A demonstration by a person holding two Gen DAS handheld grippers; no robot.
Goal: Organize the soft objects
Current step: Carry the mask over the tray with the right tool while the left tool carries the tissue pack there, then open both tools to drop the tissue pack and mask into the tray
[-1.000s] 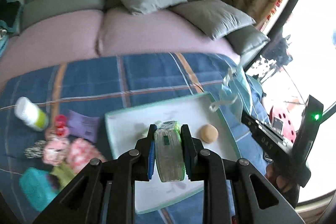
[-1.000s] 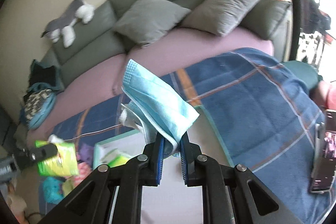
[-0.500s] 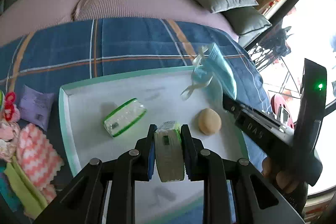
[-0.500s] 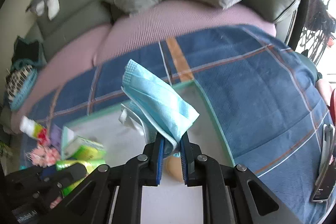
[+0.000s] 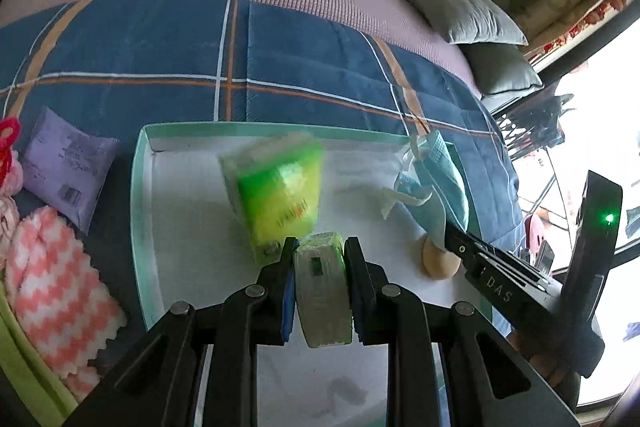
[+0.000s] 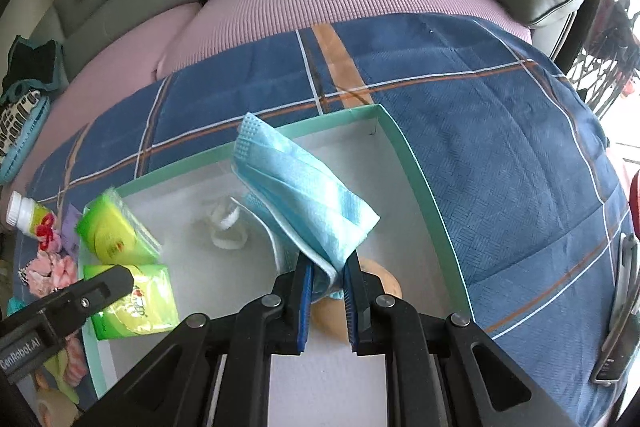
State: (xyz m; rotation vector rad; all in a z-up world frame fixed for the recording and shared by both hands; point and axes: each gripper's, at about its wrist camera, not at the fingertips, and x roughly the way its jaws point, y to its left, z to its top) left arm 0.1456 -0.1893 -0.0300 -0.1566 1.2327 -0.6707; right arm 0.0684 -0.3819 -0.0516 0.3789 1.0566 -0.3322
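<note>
the left gripper (image 5: pixel 320 281) jaws pinch a squashy tissue pack (image 5: pixel 323 301) across its middle, the right gripper (image 6: pixel 327 297) jaws nearly closed on a limp, light face mask (image 6: pixel 298 193) over the tray (image 6: pixel 424 187).

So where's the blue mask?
In the right wrist view the blue mask is pinched in the right claw, over the white tray.

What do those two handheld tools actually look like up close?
Both are black plastic. The left tool and right tool each have two flat arms joined by silver rivets, ending in fingers lined with blue pads. Seen from the side, one body carries white lettering and a small green light.
</note>
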